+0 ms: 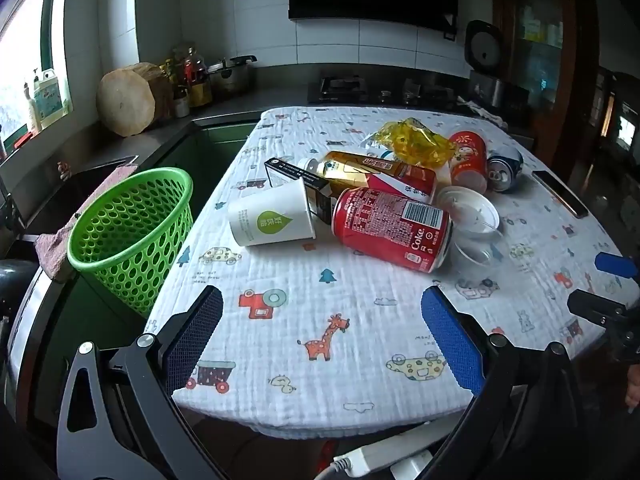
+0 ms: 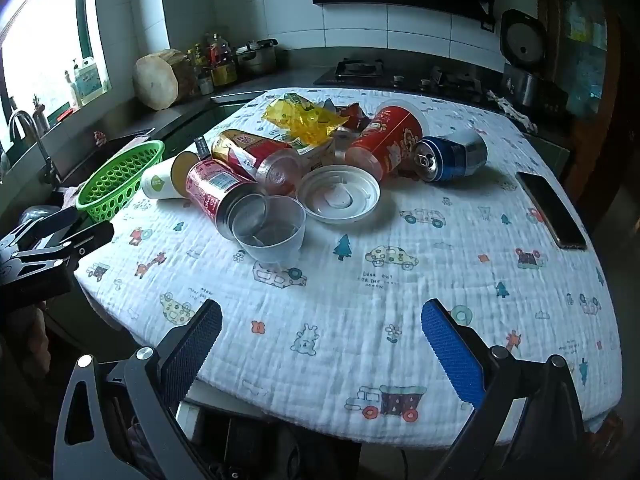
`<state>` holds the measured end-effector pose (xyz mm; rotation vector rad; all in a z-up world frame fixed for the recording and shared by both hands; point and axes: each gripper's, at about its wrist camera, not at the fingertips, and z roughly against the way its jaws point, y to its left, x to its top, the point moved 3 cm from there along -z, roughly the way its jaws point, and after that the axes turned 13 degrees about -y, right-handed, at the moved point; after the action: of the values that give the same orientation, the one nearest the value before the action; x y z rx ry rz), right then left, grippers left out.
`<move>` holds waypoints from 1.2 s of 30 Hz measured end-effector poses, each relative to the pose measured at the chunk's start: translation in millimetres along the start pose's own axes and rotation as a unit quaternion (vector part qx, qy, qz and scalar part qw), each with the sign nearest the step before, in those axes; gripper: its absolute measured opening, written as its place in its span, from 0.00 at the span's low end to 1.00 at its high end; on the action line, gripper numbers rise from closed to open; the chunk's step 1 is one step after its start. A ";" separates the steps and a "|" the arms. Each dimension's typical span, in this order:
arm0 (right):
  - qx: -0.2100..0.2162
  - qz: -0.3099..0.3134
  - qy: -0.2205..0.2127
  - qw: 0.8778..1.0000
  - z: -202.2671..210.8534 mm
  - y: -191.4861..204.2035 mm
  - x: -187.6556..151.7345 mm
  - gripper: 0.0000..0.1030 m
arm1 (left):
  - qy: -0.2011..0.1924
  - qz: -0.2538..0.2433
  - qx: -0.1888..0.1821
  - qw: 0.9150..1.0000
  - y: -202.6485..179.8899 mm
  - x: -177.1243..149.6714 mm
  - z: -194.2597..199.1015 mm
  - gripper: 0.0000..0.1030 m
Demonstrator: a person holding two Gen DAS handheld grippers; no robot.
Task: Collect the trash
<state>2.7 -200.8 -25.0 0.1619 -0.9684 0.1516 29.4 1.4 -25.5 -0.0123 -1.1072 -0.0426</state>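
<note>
A heap of trash lies mid-table: a red Coke can (image 1: 394,227) (image 2: 218,196) on its side, a white paper cup (image 1: 272,218) (image 2: 160,184), a gold-and-red can (image 1: 376,172) (image 2: 256,156), a clear plastic cup (image 1: 476,258) (image 2: 272,236), a white lid (image 1: 470,206) (image 2: 338,194), a red cup (image 1: 468,160) (image 2: 386,140), a blue can (image 1: 505,170) (image 2: 452,158) and a yellow wrapper (image 1: 414,142) (image 2: 306,118). A green mesh basket (image 1: 134,232) (image 2: 120,180) stands off the table's left edge. My left gripper (image 1: 322,312) and right gripper (image 2: 322,326) hover open over the near cloth, holding nothing.
The table (image 1: 320,340) (image 2: 400,300) wears a white cartoon-print cloth. A black phone (image 1: 560,194) (image 2: 550,210) lies at its right edge. A black box (image 1: 300,178) sits among the trash. Behind are the sink (image 2: 116,146), a round wooden block (image 1: 128,100), bottles and a stove (image 2: 360,68).
</note>
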 end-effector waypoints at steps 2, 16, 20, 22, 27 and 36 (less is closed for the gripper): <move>-0.002 0.005 0.002 1.000 -2.0 6.1 1.7 0.94 | 0.000 0.000 0.003 1.000 -0.5 2.3 2.7 0.95; 0.000 0.013 0.000 1.000 -2.4 10.0 4.9 0.94 | 0.000 0.001 0.007 1.000 2.0 3.2 3.2 0.95; 0.001 0.015 -0.001 1.000 -3.0 10.6 5.8 0.94 | 0.001 0.001 0.005 1.000 1.5 4.7 3.5 0.95; 0.001 0.015 -0.001 1.000 -2.9 10.5 5.7 0.94 | 0.000 0.002 0.004 1.000 2.2 4.3 3.2 0.95; 0.001 0.015 -0.001 1.000 -3.8 10.9 6.9 0.94 | 0.001 0.002 0.006 1.000 2.9 6.0 2.6 0.95; 0.000 0.016 -0.001 1.000 -4.5 10.6 6.7 0.94 | -0.001 0.003 0.006 1.000 4.7 6.8 1.4 0.95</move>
<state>7.9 -189.1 -21.2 0.1473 -0.9730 0.1802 31.4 5.9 -18.8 -0.0044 -1.1095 -0.0303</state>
